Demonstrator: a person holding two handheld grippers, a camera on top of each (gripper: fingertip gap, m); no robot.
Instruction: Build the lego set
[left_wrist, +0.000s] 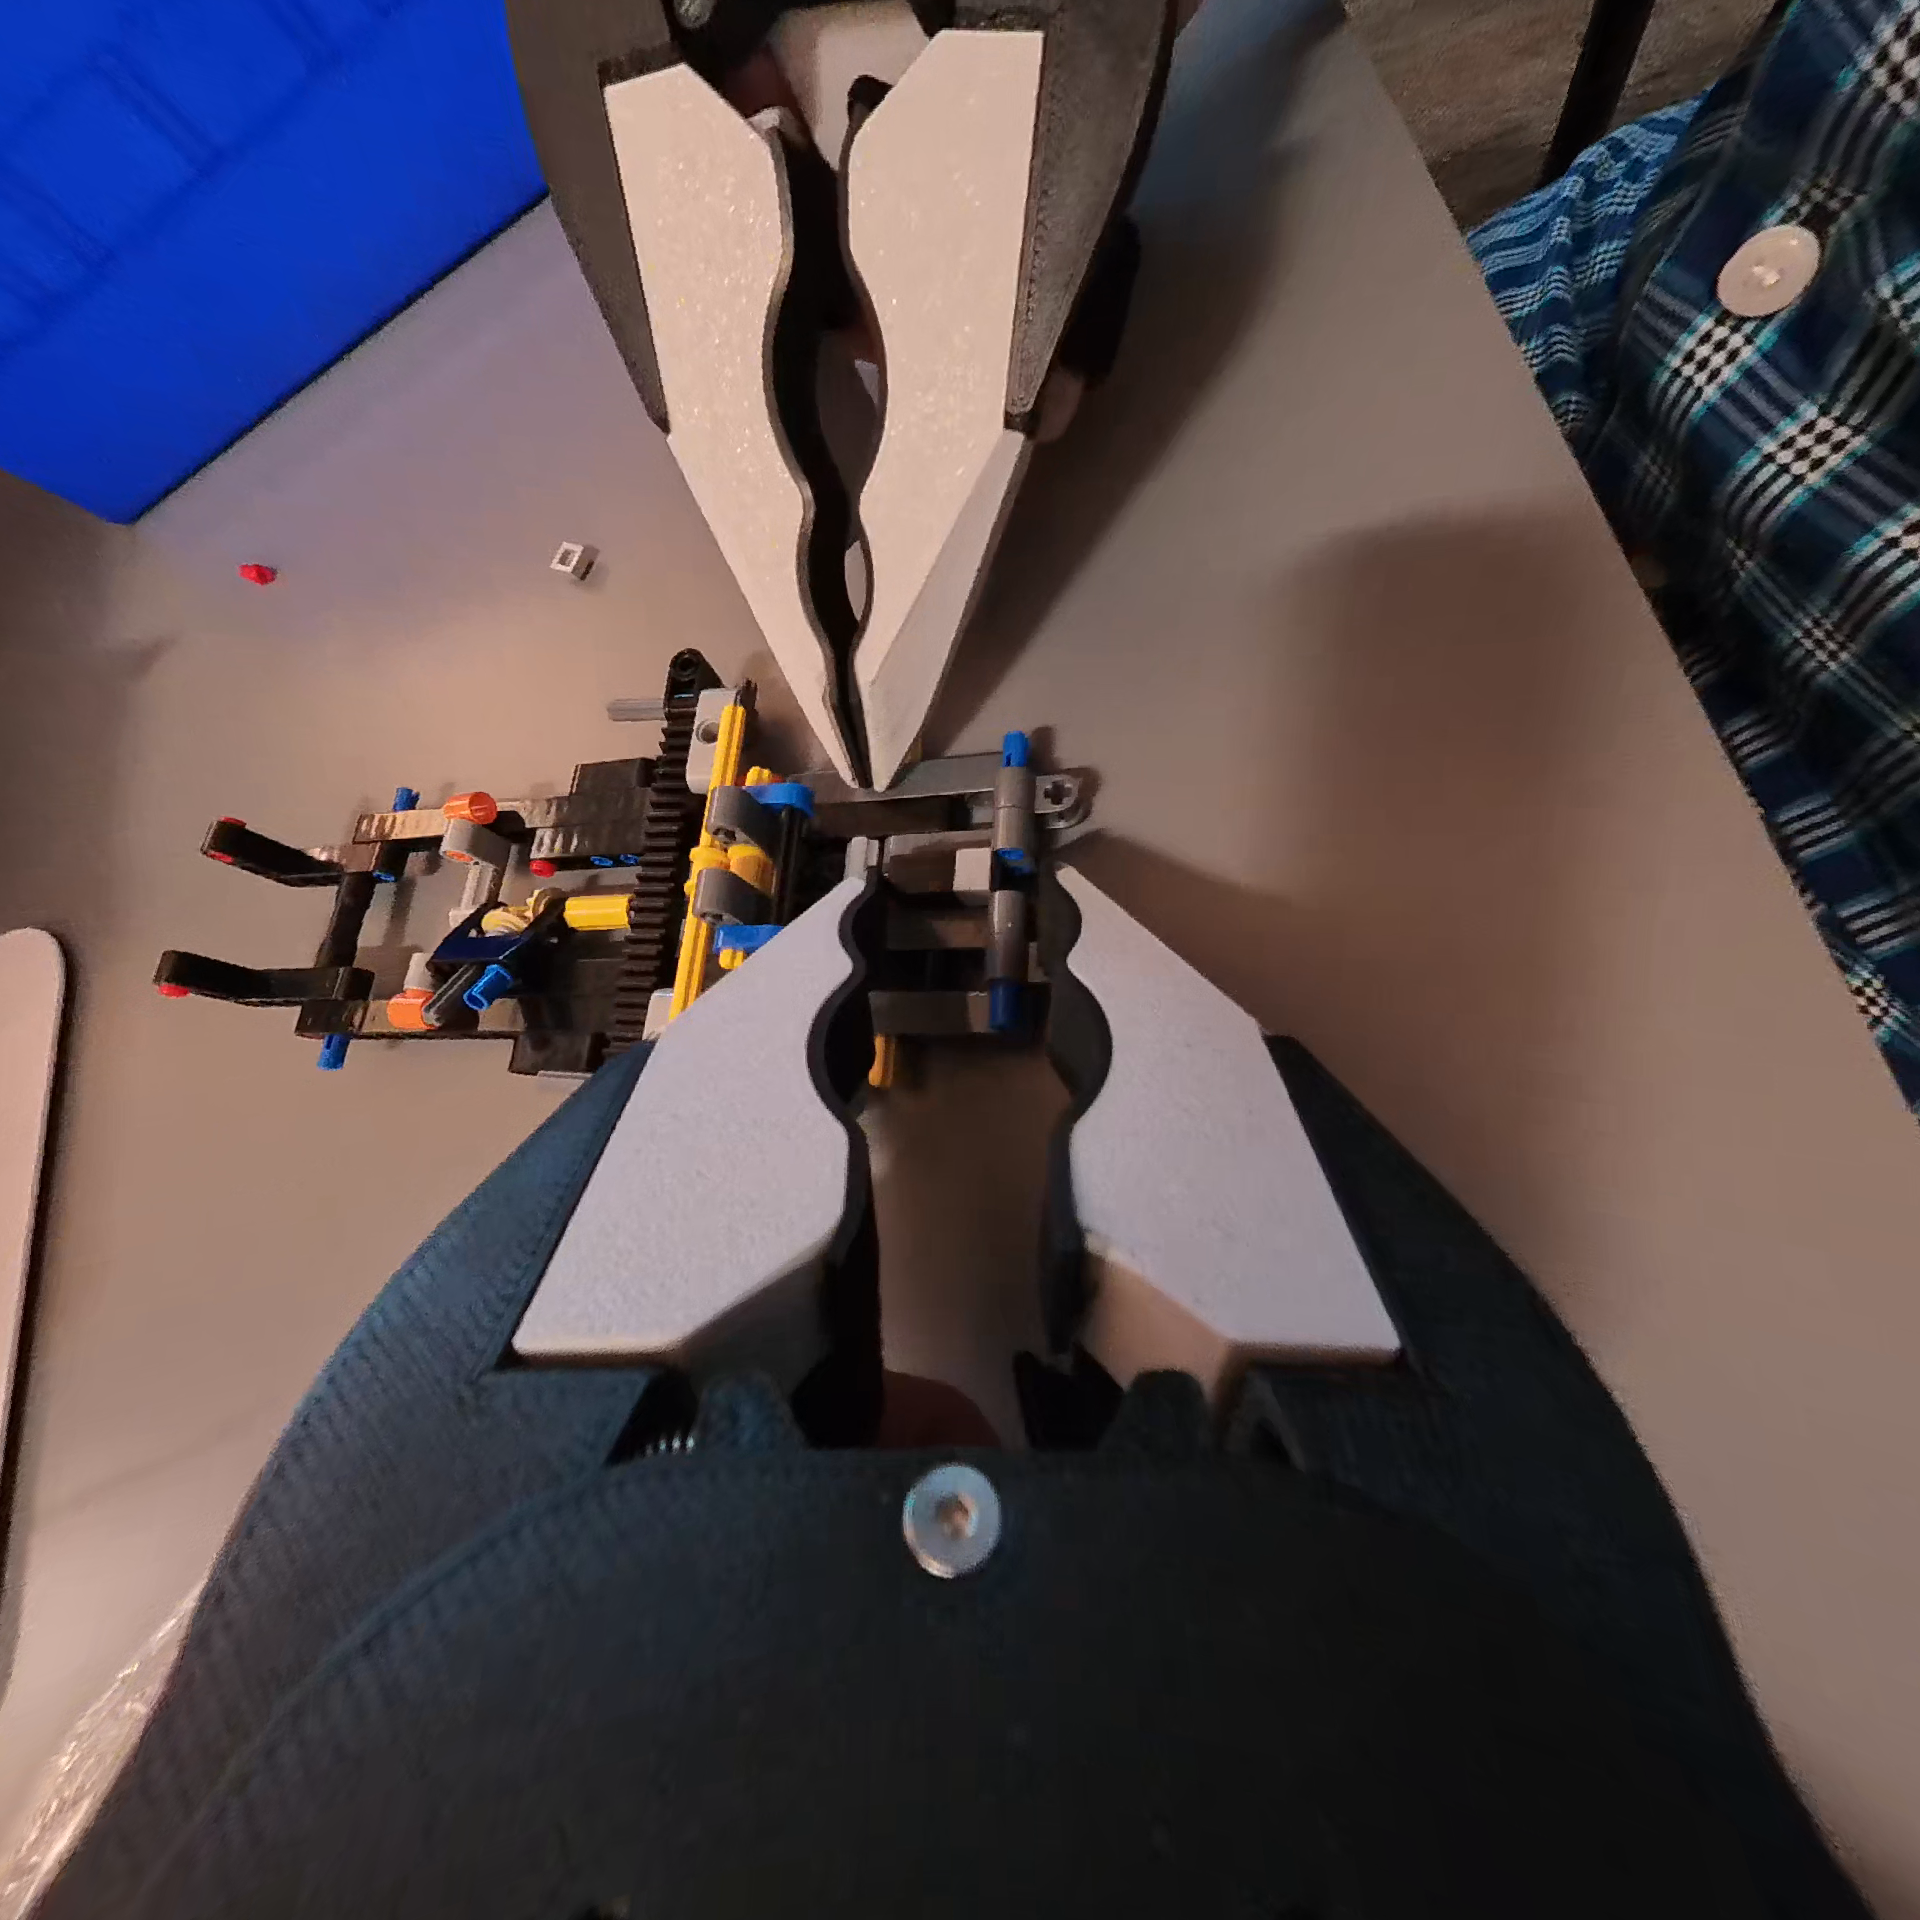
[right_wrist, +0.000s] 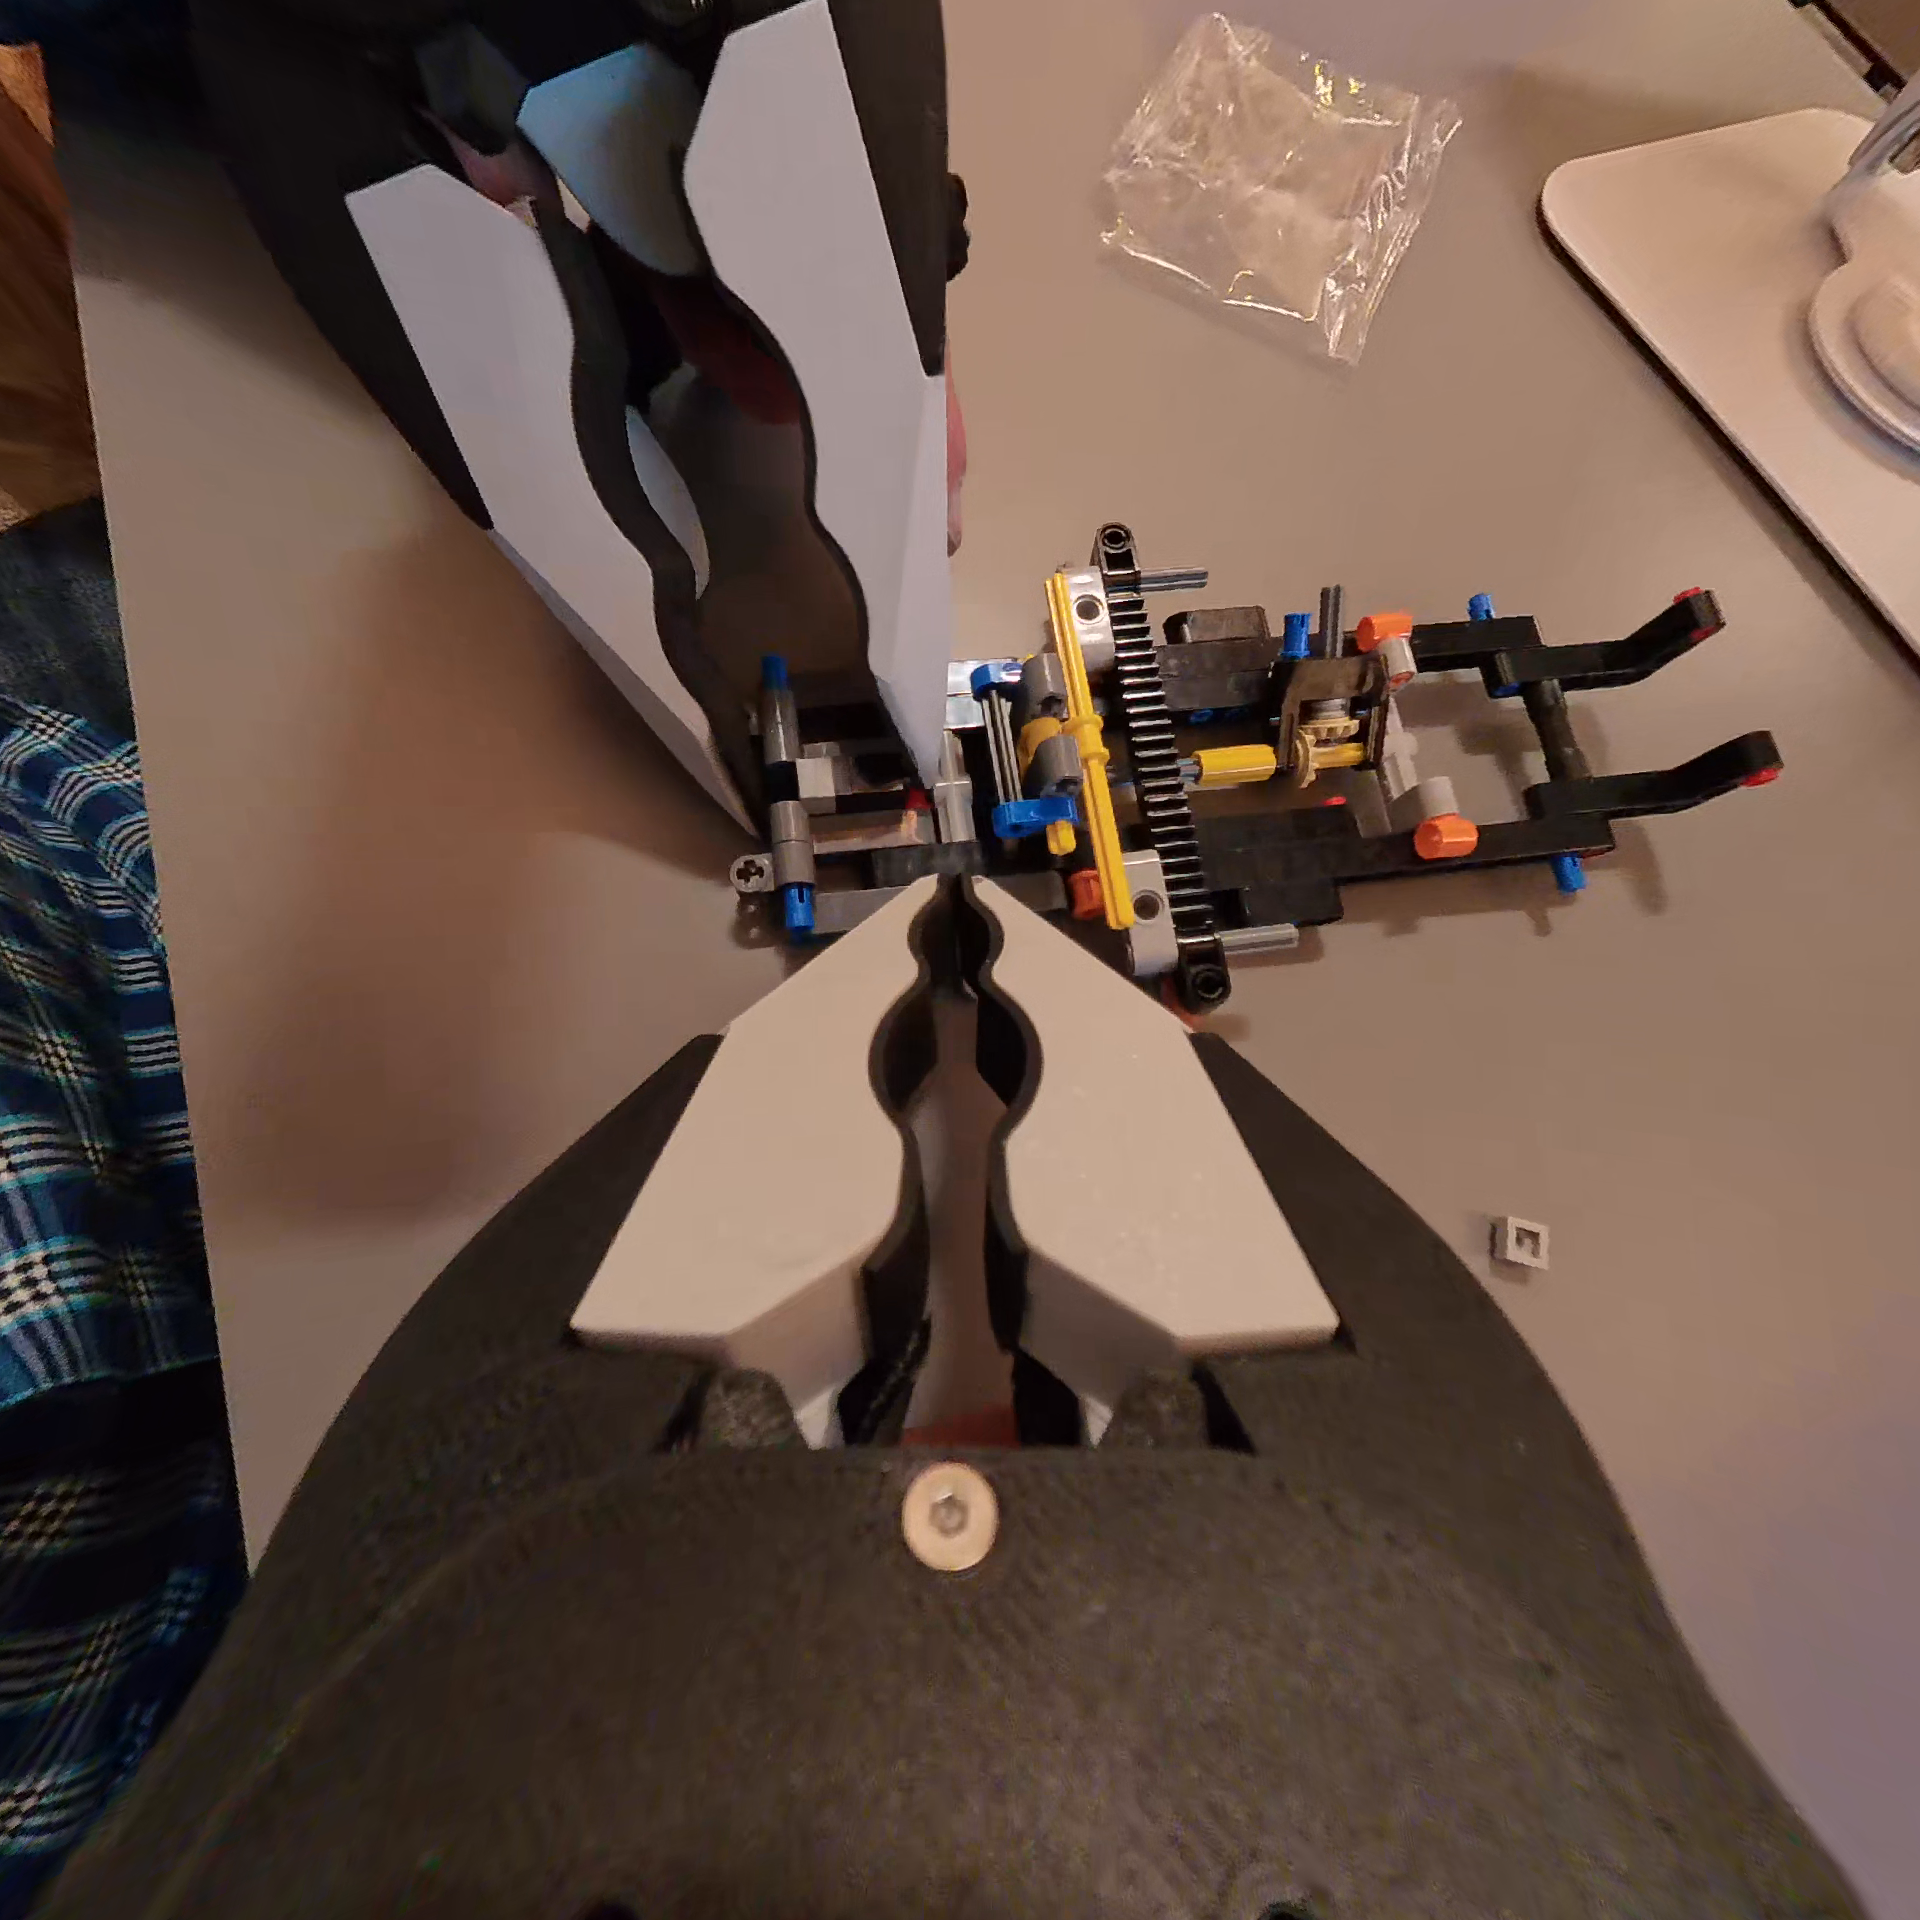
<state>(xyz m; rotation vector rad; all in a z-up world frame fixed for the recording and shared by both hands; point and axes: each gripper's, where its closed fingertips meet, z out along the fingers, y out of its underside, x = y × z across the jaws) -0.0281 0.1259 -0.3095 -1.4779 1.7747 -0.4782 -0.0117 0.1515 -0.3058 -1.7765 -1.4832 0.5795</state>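
— Where the table (right_wrist: 1351, 1091) runs toward its near edge by the plaid shirt (right_wrist: 73, 935): lego model (right_wrist: 1226, 758) lying flat, black forked end pointing away toward the far side.
— And the left gripper (left_wrist: 961, 883)?
— Jaws apart, straddling the model's near end around the gray-and-blue pins (left_wrist: 1013, 883); touching or not, cannot tell.
— The right gripper (right_wrist: 958, 883)?
— Nearly closed, tips pressed to a dark gray beam (right_wrist: 914, 864) along the model's side — nipped between them, apparently.
— Loose bits?
— Small gray piece (right_wrist: 1519, 1242) well apart from the model; tiny red piece (left_wrist: 256, 572) beyond it, near a blue box (left_wrist: 208, 208).
— Anything else?
— Clear plastic bag (right_wrist: 1278, 177) toward the far edge, beside a white tray (right_wrist: 1683, 312) at the corner.
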